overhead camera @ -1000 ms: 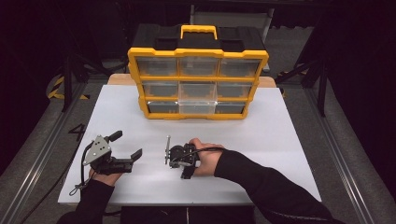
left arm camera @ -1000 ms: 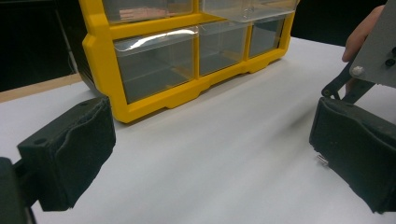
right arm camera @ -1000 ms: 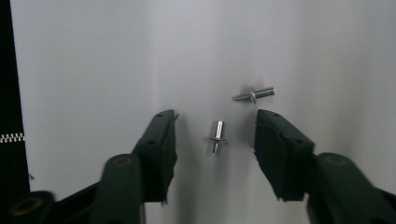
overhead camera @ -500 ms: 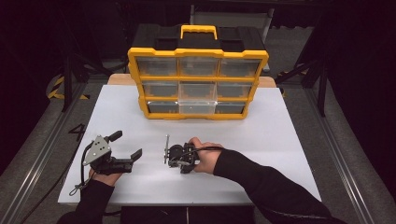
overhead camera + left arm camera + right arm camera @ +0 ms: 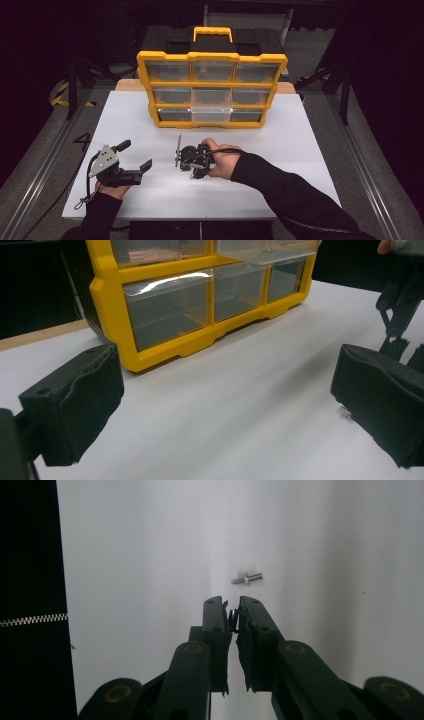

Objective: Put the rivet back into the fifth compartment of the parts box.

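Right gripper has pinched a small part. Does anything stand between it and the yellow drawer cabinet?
Nothing visible does. The right gripper holds the small part; only white table lies before the cabinet. A loose screw lies flat just ahead.

the drawer organiser stands at the far middle of the table, the left gripper near the front left, the right gripper before the organiser, pinching a small part above a small screw lying on the table.

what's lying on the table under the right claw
A small metal pin lies on the white table just beyond the right claw. Its jaws pinch something small; I cannot identify it.
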### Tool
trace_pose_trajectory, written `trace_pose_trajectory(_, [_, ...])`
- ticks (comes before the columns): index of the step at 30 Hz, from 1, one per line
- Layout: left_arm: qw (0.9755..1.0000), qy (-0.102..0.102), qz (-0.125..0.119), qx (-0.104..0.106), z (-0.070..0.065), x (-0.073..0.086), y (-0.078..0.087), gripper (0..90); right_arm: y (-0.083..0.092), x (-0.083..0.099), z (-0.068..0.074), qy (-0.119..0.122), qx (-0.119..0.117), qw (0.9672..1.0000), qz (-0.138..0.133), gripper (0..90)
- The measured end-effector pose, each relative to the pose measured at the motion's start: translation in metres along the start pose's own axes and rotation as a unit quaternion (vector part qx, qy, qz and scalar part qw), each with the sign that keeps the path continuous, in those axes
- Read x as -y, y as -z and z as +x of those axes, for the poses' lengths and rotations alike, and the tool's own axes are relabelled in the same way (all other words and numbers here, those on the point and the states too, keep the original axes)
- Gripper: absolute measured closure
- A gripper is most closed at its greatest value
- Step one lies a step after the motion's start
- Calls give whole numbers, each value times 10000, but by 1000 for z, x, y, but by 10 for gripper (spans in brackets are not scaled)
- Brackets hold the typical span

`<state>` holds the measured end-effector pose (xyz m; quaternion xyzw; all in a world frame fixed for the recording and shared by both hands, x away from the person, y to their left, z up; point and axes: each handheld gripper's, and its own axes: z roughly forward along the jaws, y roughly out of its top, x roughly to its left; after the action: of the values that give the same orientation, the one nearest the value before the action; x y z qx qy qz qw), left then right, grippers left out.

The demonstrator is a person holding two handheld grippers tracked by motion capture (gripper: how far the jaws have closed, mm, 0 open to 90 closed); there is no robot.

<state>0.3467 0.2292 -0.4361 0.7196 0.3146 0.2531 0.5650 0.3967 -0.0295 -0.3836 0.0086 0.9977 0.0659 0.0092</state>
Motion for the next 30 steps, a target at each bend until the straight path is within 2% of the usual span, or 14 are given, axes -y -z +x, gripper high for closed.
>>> trace_pose_trajectory(5, [10000, -5, 3, -3, 0, 0, 0, 15, 13, 1, -4, -65, 12, 9999, -92, 826])
trace_pose_trajectory(11, [10000, -2, 2, -2, 0, 0, 0, 15, 38, 3, -10, -114, 98, 9998, -154, 827])
trace_pose_trajectory(22, [10000, -16, 7, -1, 0, 0, 0, 15, 75, 5, -18, -210, 235, 9993, -188, 827])
trace_pose_trajectory(24, [10000, -13, 6, -1, 0, 0, 0, 15, 87, 5, -22, -238, 283, 9991, -220, 827])
trace_pose_trajectory(30, [10000, -14, 7, 1, 0, 0, 0, 15, 104, 5, -28, -285, 361, 9986, -250, 828])
